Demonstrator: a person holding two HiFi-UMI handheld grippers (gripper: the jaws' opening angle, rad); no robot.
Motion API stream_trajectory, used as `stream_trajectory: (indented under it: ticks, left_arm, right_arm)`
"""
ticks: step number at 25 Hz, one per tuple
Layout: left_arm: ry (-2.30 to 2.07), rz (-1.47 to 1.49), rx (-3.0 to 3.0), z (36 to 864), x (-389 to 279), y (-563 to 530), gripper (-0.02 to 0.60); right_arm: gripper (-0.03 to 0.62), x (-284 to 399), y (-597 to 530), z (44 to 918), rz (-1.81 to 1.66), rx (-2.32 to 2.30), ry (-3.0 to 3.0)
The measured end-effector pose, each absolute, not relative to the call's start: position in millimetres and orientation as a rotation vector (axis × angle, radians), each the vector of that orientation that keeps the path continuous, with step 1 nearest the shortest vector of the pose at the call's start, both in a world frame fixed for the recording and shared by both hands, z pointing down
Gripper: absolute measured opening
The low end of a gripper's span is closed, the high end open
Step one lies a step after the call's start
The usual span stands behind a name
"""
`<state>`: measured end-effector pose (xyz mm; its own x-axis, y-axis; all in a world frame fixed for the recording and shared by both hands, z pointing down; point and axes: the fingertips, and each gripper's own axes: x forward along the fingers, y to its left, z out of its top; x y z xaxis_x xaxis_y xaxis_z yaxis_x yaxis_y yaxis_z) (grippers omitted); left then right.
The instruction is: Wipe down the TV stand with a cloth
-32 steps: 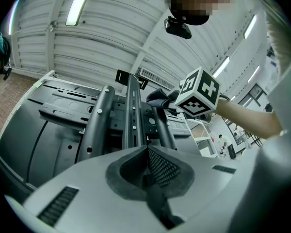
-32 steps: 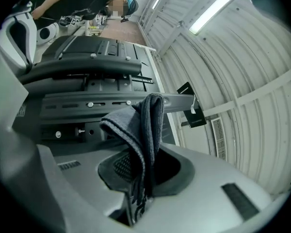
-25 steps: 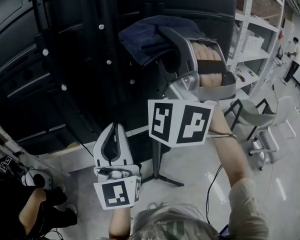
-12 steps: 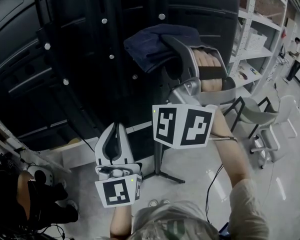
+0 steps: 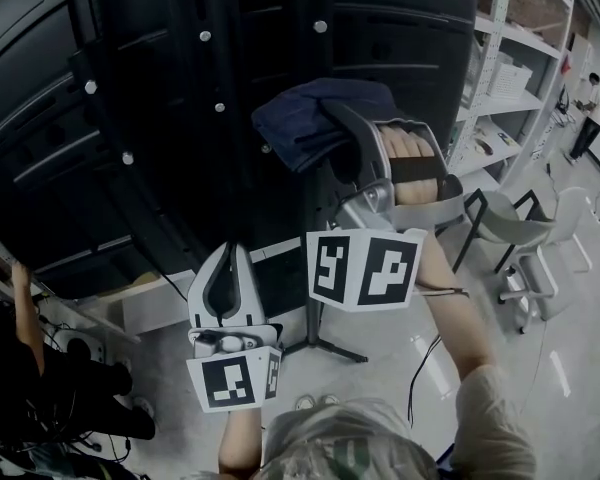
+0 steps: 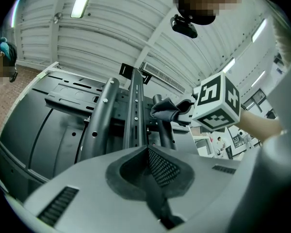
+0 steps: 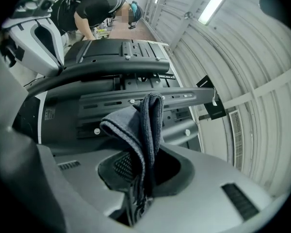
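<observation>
The right claw [image 5: 327, 115] clamps the cloth [image 5: 290, 123] by the TV stand [image 5: 212, 78]; the left claw [image 5: 230, 256] is closed, empty.

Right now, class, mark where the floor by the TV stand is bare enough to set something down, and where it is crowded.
Bare floor lies right of the stand's foot, below the chairs in the head view. Crowded: lower left, where a person and cables fill the floor; the shelves close off the far right.
</observation>
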<state>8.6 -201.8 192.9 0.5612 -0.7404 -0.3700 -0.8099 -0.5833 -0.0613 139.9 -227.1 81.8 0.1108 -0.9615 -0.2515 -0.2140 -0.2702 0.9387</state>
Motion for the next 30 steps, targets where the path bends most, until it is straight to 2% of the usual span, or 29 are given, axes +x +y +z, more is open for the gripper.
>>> stream_trajectory:
  ticks: [30]
  left_arm:
    - [1.296,0.364,-2.660,236.7,23.4,-205.4,0.017]
  right_arm:
    - [0.063,143.0,-226.7,207.5,-0.980,1.574,-1.399]
